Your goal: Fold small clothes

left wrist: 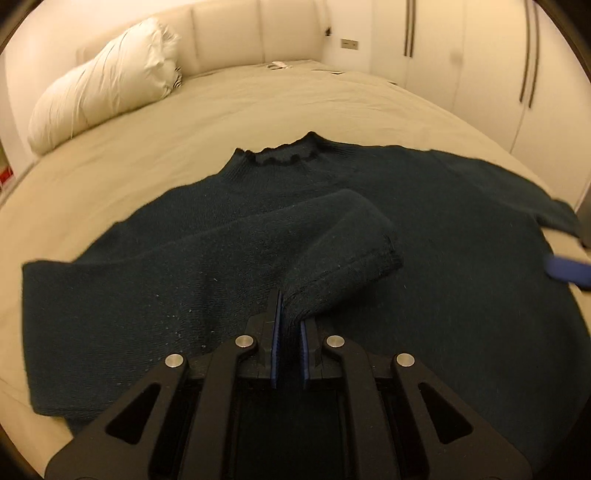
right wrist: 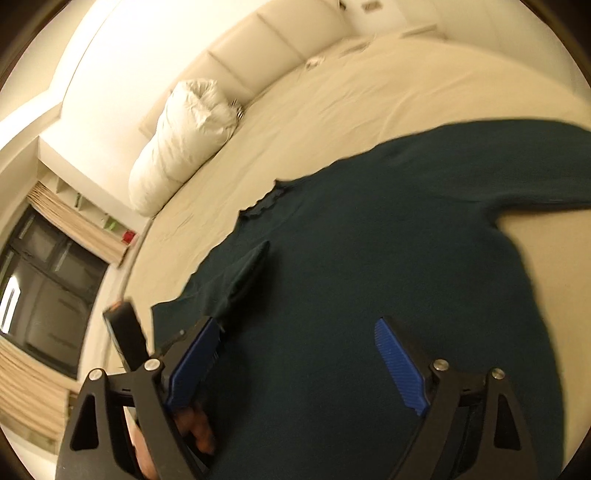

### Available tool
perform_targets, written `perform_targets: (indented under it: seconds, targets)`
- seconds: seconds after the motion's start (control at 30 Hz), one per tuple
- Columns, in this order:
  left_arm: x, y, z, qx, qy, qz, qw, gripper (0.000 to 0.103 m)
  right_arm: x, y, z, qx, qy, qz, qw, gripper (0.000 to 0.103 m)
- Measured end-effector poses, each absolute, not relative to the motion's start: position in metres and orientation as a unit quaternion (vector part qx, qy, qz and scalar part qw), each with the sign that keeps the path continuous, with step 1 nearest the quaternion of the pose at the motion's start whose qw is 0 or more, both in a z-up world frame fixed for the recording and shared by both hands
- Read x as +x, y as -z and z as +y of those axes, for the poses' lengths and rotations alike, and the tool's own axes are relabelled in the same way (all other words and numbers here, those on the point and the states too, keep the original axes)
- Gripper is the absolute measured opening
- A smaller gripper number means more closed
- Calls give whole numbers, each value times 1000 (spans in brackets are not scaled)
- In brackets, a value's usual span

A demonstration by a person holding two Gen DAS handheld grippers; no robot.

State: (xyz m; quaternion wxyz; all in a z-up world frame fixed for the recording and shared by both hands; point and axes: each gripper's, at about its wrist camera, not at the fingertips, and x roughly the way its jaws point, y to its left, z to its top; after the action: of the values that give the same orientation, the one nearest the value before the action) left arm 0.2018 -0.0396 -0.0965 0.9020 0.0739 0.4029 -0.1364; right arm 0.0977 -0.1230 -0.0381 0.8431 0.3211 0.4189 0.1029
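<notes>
A dark teal knit sweater (left wrist: 424, 229) lies flat on the bed, collar (left wrist: 284, 153) away from me. My left gripper (left wrist: 290, 317) is shut on the cuff of the left sleeve (left wrist: 332, 258), which is folded in over the sweater's body. My right gripper (right wrist: 299, 332) is open and empty, hovering over the sweater's body (right wrist: 369, 258). Its blue pad also shows at the right edge of the left wrist view (left wrist: 569, 271). The right sleeve (right wrist: 517, 162) lies stretched out to the side.
The beige bed sheet (left wrist: 258, 103) surrounds the sweater. A rolled white duvet (left wrist: 107, 81) lies at the far left by the padded headboard (left wrist: 221, 33). Wardrobe doors (left wrist: 498, 55) stand at the right. A dark window (right wrist: 37, 302) is on the left.
</notes>
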Motion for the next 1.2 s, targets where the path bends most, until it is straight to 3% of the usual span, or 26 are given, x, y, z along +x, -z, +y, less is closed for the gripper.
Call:
perform_targets:
  seconds: [0.27,0.37,0.5,0.57,0.6,0.63,0.97,1.2]
  targets:
    - [150,88,-21,44,149,413,897,8,185,75,-79,369,-158,487,776,91]
    - [139,89,-1,-3,152,423,893,8,204,91,-62,354,-152,515,766,81]
    - [130,87,22,-52,147,414,897,8,214,88,-49,300,-153,519,786,58]
    - [131,91,31,-64,139,418,896,8,216,89,-51,285,-147,525,789,36]
    - [130,92,35,-72,136,420,894,8,216,91,-54,281,-141,527,790,15]
    - [129,92,38,-79,136,420,894,8,215,90,-57,284,-142,525,789,11]
    - [101,90,86,-155,72,383,908,8,206,48,-121,282,-90,452,841,9]
    - [100,91,131,-232,24,367,901,8,197,66,-150,291,-54,466,834,9]
